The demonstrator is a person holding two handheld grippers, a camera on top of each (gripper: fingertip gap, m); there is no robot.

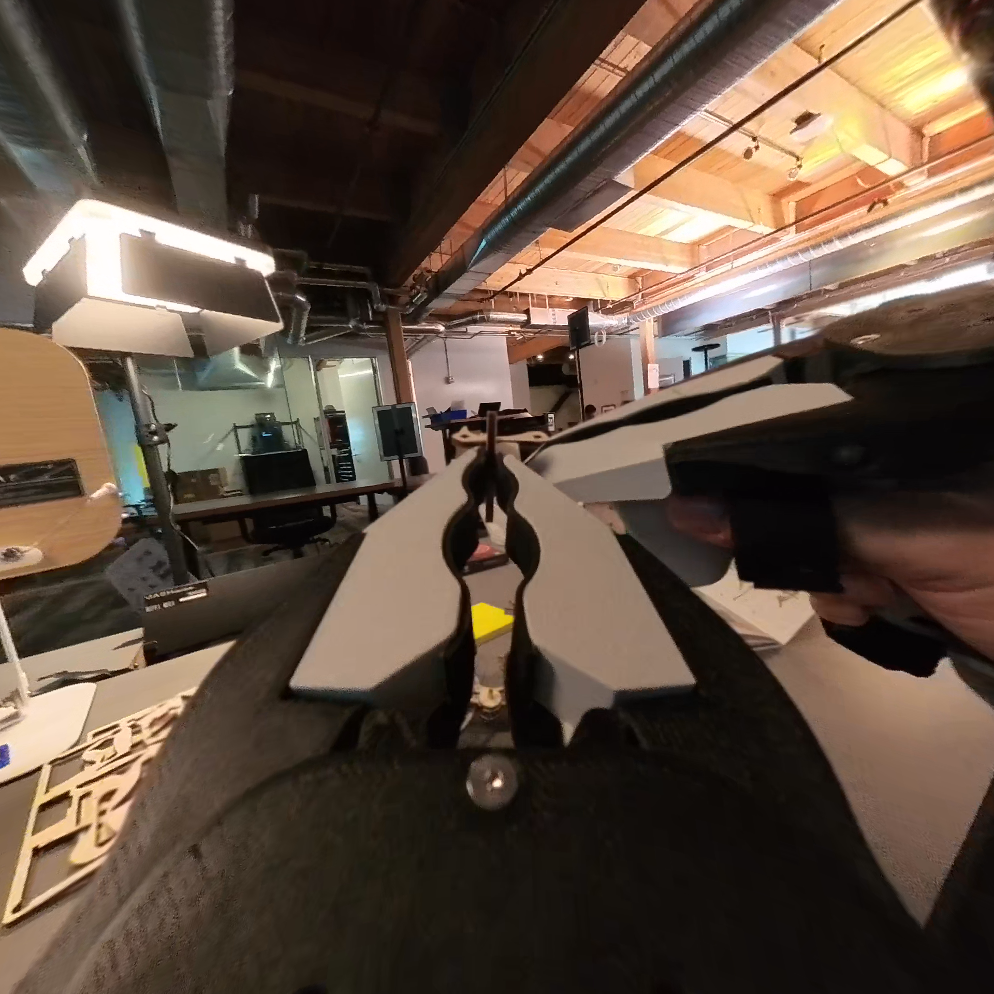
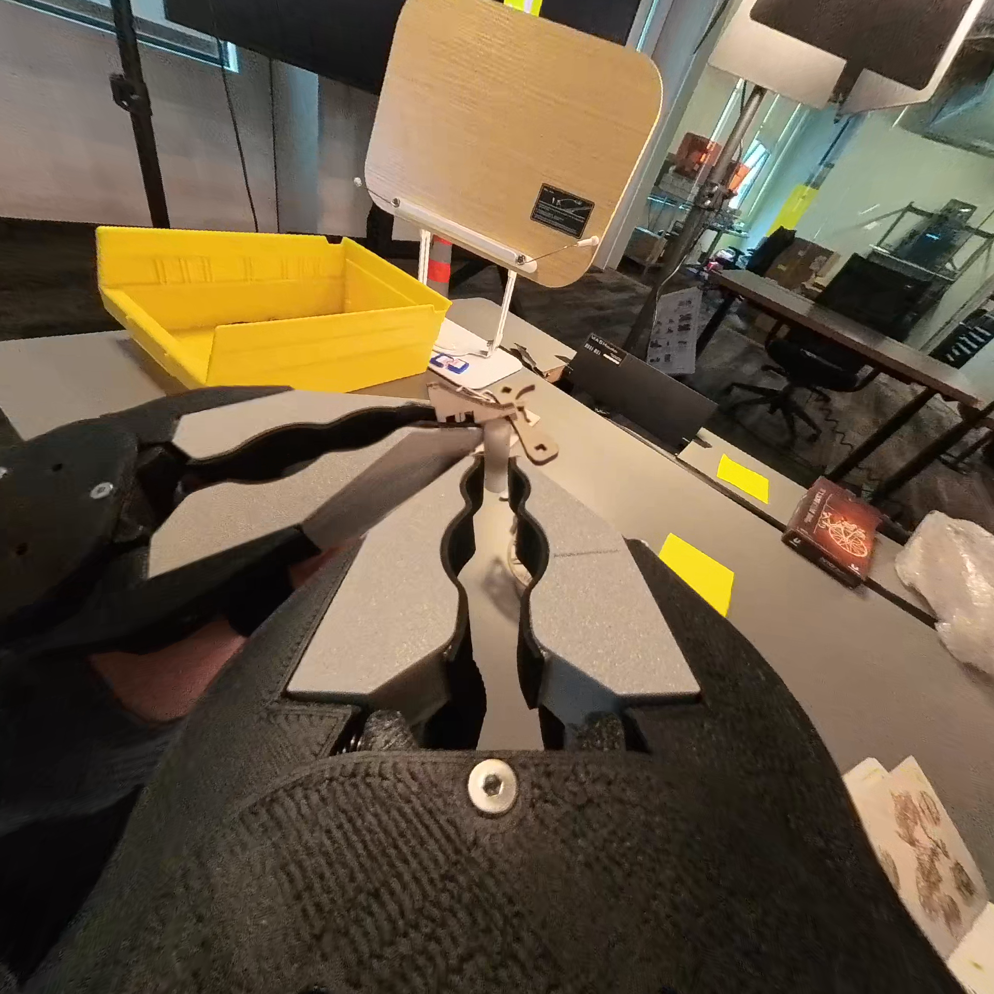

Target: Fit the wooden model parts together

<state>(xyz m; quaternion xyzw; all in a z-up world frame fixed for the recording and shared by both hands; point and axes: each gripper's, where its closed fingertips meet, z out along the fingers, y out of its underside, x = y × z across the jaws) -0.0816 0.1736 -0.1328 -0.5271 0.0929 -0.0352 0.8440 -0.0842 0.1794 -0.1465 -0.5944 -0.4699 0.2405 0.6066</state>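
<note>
Both grippers meet in the air above the grey table (image 2: 672, 484), each holding part of a small wooden model. In the left wrist view, my left gripper (image 1: 489, 457) is shut on a thin wooden part (image 1: 489, 487) seen edge-on, with a flat pale piece (image 1: 513, 437) across its top. My right gripper (image 1: 543, 446) comes in from the right, its tips against that piece. In the right wrist view, my right gripper (image 2: 492, 465) is shut on a pale upright wooden part (image 2: 496, 457). The left gripper (image 2: 430, 417) enters from the left, shut on the model's brown flat part (image 2: 530, 430).
A yellow bin (image 2: 269, 312) and a wooden board on a white stand (image 2: 511, 134) are behind the model. A black box (image 2: 640, 387), yellow notes (image 2: 696, 573), a dark printed box (image 2: 831, 532) and plastic wrap (image 2: 952, 581) lie right. A cut-out wooden sheet (image 1: 80, 807) lies left. Left and right tips are no more than a few centimetres apart.
</note>
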